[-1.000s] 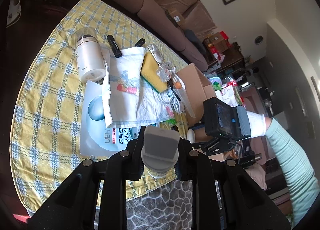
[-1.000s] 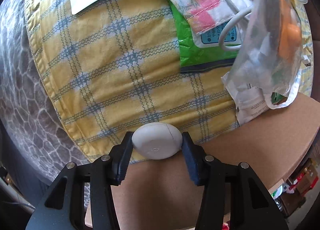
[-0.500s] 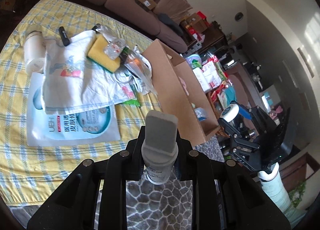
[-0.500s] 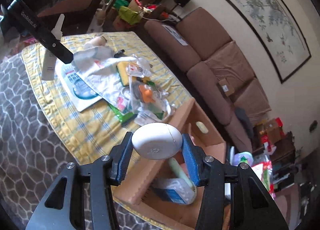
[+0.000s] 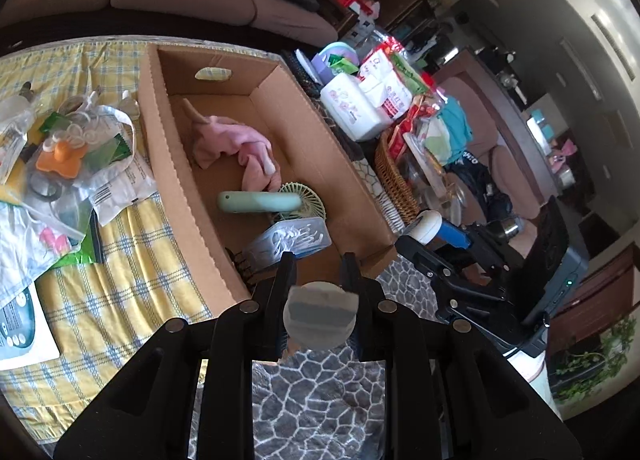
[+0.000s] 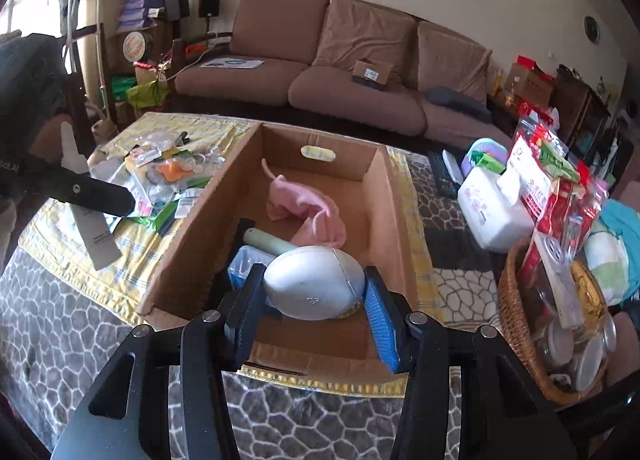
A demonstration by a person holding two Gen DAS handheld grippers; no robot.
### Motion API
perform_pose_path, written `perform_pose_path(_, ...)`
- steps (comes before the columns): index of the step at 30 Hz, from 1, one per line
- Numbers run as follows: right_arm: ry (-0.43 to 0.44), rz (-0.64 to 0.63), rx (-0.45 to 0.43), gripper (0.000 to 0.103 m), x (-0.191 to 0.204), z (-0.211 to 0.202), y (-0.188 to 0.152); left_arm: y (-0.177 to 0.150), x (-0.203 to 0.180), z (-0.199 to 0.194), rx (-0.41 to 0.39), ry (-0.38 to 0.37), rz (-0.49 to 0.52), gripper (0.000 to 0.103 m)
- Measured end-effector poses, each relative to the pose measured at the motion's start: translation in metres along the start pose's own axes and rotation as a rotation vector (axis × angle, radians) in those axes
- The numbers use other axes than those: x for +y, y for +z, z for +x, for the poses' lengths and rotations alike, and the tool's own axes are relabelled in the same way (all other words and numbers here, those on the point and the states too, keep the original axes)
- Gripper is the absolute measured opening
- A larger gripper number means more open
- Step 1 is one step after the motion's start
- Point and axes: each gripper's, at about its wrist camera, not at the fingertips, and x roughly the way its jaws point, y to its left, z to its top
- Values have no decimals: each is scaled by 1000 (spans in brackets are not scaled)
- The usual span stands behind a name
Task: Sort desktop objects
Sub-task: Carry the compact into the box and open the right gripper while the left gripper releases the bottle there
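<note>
My left gripper is shut on a white squeeze tube, seen end-on, above the near corner of an open cardboard box. The right wrist view shows that left gripper at the left, with the tube hanging over the yellow checked tablecloth. My right gripper is shut on a white egg-shaped object, over the near end of the box. In the box lie a pink cloth, a pale green hand fan and a clear blue case.
Plastic bags, an orange piece, packets and cables clutter the tablecloth left of the box. A wicker basket of packets and a white tissue pack stand to the right. A brown sofa runs behind. Patterned rug lies below.
Both grippers swung away from the cluttered cloth and rose toward the box, each keeping its object. The right one rolled upright and now looks into the box.
</note>
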Motion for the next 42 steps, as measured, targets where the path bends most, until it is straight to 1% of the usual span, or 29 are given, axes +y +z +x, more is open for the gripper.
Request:
perform_pose_path(2,5,1,0,49,-7,6,-2,9,-9,18,19,47,15,20)
perform_pose_path(4,29,-1,3,49,-10,14,-6,13,-14,32,36,87,30,20)
perform_pose_path(10,119,7,-32,49,-25,26,-18,15,-24,72,84,185,54,21)
perform_pose_path(13,195,29,-95,49,-36,21,-24,11,-30,86,82,254,92,21)
perform_pose_path(16,301,22,-205,49,-41,1,-28,8,-38,90,75,289,143,21)
perform_pose_path(17,322,9,-239,49,-41,-6,-28,8,-40,91,75,296,157,21)
perform_pose_path(18,329,-5,-262,50,-42,-11,-27,8,-41,92,74,309,168,21)
perform_pose_path(21,327,-13,-255,50,-44,-13,-23,8,-48,96,65,368,216,23)
perform_pose_path(22,320,-17,-248,50,-44,-11,-22,7,-51,97,63,390,231,25)
perform_pose_path(23,311,-21,-236,50,-45,-8,-21,7,-53,99,63,399,245,30)
perform_pose_path(24,306,-18,-221,50,-46,-5,-21,7,-55,100,61,402,253,33)
perform_pose_path(25,306,-12,-212,50,-48,-1,-22,6,-57,100,59,405,257,38)
perform_pose_path(30,303,5,-199,50,-52,7,-30,3,-64,100,53,428,295,42)
perform_pose_path(34,325,11,-204,50,-53,8,-35,1,-64,97,57,427,289,48)
perform_pose_path(36,324,11,-180,50,-54,12,-37,-1,-61,94,59,423,281,59)
perform_pose_path(37,319,7,-166,50,-54,15,-38,-2,-59,93,59,423,276,66)
perform_pose_path(38,313,6,-152,50,-56,18,-38,-3,-57,91,58,422,270,71)
perform_pose_path(39,308,10,-140,50,-57,22,-39,-4,-55,89,58,419,264,74)
perform_pose_path(40,305,20,-125,50,-58,25,-41,-5,-52,88,60,419,256,80)
perform_pose_path(41,297,32,-104,50,-60,30,-42,-7,-50,86,61,418,248,84)
perform_pose_path(42,288,45,-89,50,-61,34,-42,-8,-47,85,63,418,242,84)
